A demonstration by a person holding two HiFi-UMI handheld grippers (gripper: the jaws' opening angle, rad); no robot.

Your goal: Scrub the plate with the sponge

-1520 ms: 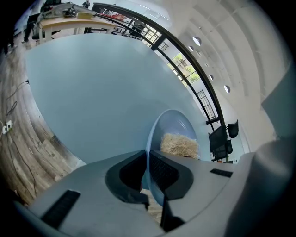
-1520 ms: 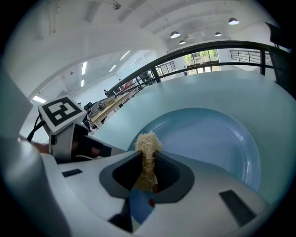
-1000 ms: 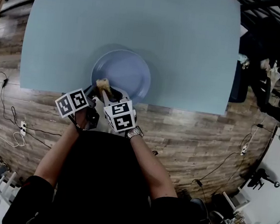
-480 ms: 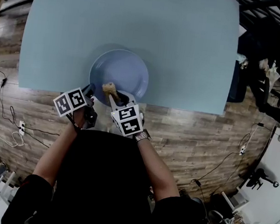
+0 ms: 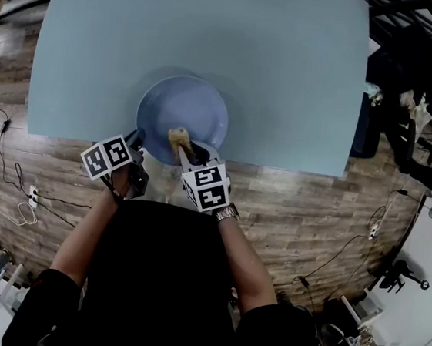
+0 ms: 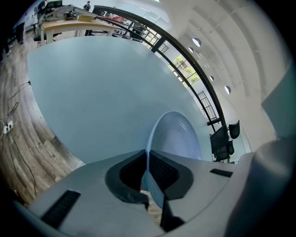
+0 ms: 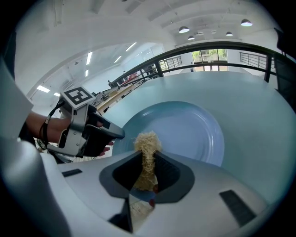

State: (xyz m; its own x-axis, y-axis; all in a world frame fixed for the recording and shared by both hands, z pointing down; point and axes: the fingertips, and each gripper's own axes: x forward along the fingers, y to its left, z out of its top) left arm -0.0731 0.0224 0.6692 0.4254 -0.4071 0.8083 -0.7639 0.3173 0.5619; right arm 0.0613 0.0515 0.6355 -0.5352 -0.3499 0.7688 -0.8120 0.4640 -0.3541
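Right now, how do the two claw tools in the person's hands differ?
The left gripper pinches the thin rim of the blue plate; the right gripper pinches a tan, fibrous sponge. The left gripper sits at the plate's near-left edge, while the right gripper reaches in over the plate's inside. Both are shut on something.

It looks like a lab or workshop hall: cables point(image 5: 3, 153) and a power strip point(image 5: 36, 198) lie on the wood-pattern floor point(image 5: 312, 210), and a black railing point(image 7: 217, 45) runs beyond the big blue table point(image 5: 216, 36). Around it are an office chair point(image 6: 223, 141), a cluttered bench point(image 6: 69, 16) and round ceiling lights point(image 7: 184, 29).
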